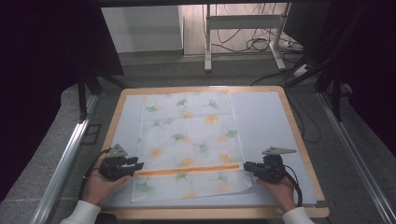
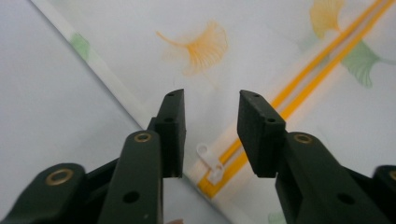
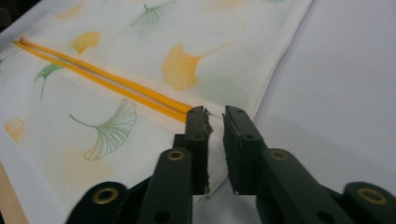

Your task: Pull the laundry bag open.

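A thin, leaf-printed fabric pillowcase point(image 1: 189, 140) with an orange zipper point(image 1: 187, 170) lies flat mid-frame; left gripper point(image 1: 137, 166) and right gripper point(image 1: 246, 165) both spread, pinching nothing.

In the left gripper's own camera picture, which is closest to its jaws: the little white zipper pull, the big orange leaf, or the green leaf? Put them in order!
1. White zipper pull: right between the left gripper's open jaws, low down.
2. Orange leaf: just above the jaw tips, middle.
3. Green leaf: far right, beyond the orange zipper.
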